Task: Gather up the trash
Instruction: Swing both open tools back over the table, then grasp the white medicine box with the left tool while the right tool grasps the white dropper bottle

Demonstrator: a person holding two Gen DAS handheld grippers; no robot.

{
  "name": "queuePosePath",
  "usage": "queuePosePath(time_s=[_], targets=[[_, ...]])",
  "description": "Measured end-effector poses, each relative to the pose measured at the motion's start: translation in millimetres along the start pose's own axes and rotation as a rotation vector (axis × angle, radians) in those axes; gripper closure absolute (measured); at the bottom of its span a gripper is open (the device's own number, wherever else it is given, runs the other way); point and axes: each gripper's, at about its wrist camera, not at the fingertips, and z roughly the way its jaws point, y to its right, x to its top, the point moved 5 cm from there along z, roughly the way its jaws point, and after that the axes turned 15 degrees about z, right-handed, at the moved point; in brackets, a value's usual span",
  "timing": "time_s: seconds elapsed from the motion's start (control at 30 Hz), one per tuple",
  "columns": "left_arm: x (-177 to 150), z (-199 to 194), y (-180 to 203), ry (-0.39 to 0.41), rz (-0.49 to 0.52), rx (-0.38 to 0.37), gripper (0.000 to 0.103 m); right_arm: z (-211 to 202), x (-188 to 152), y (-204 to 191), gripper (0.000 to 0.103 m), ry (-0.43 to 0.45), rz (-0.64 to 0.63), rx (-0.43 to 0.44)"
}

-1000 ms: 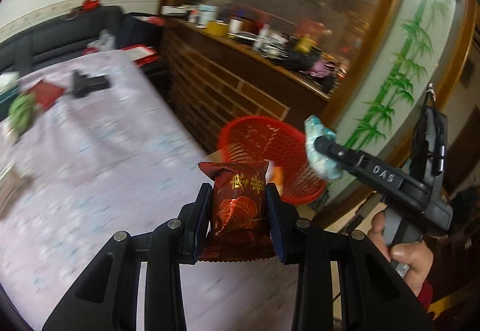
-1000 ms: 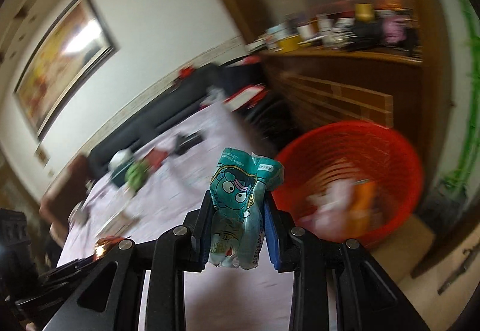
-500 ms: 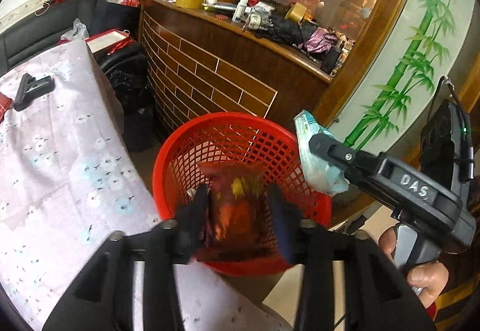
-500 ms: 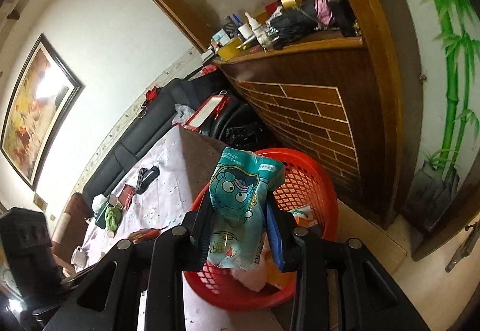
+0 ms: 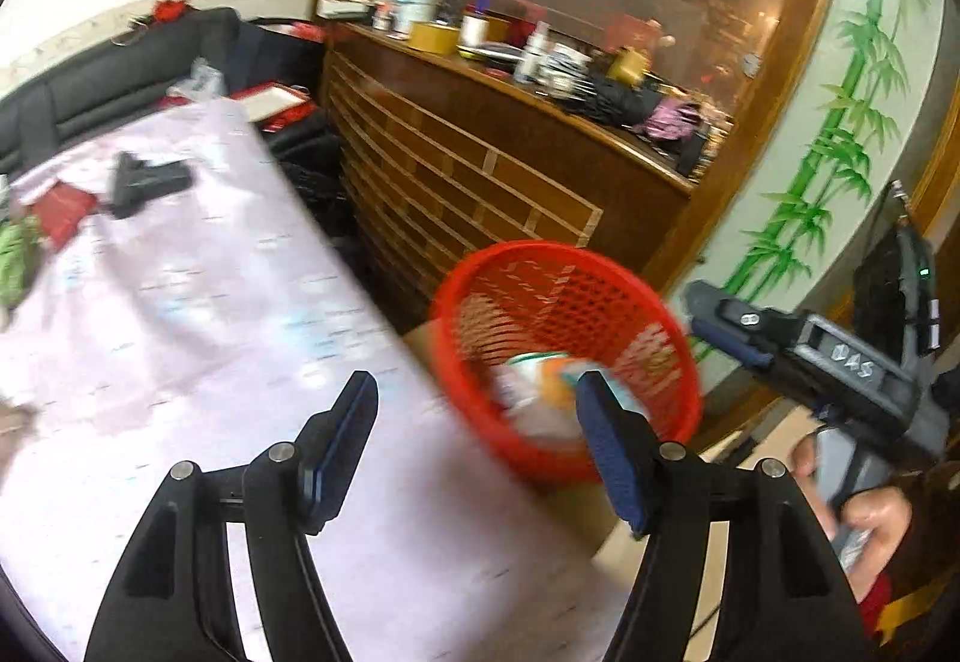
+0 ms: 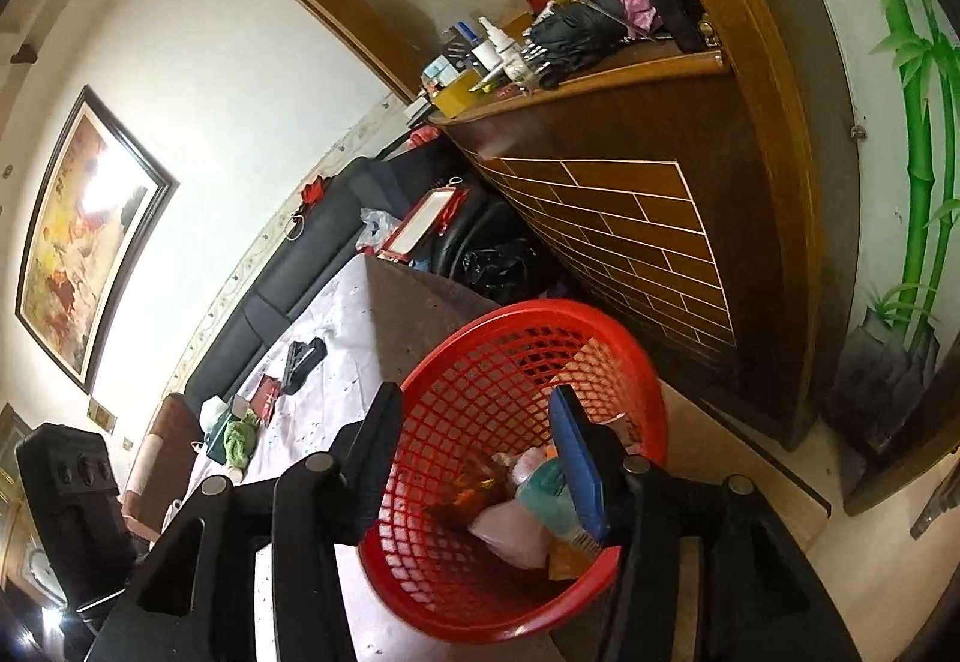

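1. Where the table runs from the left, its pale flowered cloth ends in a long edge that slants down toward the red basket; a black handheld device, a red packet and something green lie at its far left end, well apart from the basket.
2. Near the lower middle of the left wrist view, the left gripper stands with its jaws spread wide and nothing between them, above the table's near corner just beside the basket rim.
3. Past the table edge, a narrow gap holds dark bags against the brick-patterned wooden counter, whose top is crowded with bottles and tape rolls.
4. Beside that corner the basket sits low on a tan board, close under the counter front, with its mouth unobstructed from above.
5. Inside it, the right wrist view shows a dark red wrapper, a pale pink crumpled bag, a teal packet and an orange piece heaped at the bottom; the left view blurs them.
6. Over the basket's mouth, the right gripper has its jaws wide apart and empty.
7. At far right, the bamboo-painted panel and a wooden frame close the space behind the basket.
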Motion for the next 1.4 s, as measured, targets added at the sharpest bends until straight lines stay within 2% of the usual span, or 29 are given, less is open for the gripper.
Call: queuePosePath(time_s=[0.2, 0.3, 0.5, 0.57, 0.63, 0.7, 0.77, 0.83, 0.9, 1.03, 1.1, 1.17, 1.3, 1.4], targets=[[-47, -54, -85, -0.009, -0.085, 0.134, 0.035, -2, -34, -36, 0.047, -0.044, -0.083, 0.035], [-76, -84, -139, -0.023, -0.139, 0.228, 0.033, 3, -59, -62, 0.047, -0.087, -0.135, 0.059], [-121, -129, -255, -0.112, -0.197, 0.436, 0.028, 23, -108, -108, 0.047, -0.182, -0.230, 0.085], [-129, -127, -275, -0.152, -0.188, 0.455, 0.028, 30, -122, -119, 0.047, -0.203, -0.256, 0.084], [-136, -114, -290, -0.208, -0.162, 0.435, 0.028, 36, -136, -130, 0.047, -0.226, -0.279, 0.089], [-142, -101, -298, -0.251, -0.131, 0.451, 0.028, 40, -147, -138, 0.047, -0.239, -0.300, 0.089], [-147, -82, -300, -0.296, -0.110, 0.432, 0.028, 45, -158, -145, 0.048, -0.255, -0.320, 0.086], [-151, -67, -297, -0.311, -0.082, 0.437, 0.035, 48, -166, -149, 0.048, -0.270, -0.338, 0.081], [-155, -58, -296, -0.340, -0.086, 0.451, 0.068, 51, -173, -153, 0.048, -0.279, -0.353, 0.071], [-158, -65, -303, -0.257, -0.173, 0.496, 0.072, 56, -182, -164, 0.048, -0.304, -0.376, 0.063], [-165, -84, -309, -0.204, -0.266, 0.481, 0.084, 58, -189, -177, 0.047, -0.316, -0.405, 0.065], [-173, -102, -316, -0.171, -0.345, 0.476, 0.091, 63, -196, -192, 0.048, -0.330, -0.436, 0.072], [-197, -142, -330, -0.096, -0.433, 0.558, 0.091, 85, -219, -235, 0.048, -0.371, -0.531, 0.075], [-211, -149, -344, -0.080, -0.476, 0.567, 0.091, 117, -239, -271, 0.049, -0.439, -0.593, 0.076]])
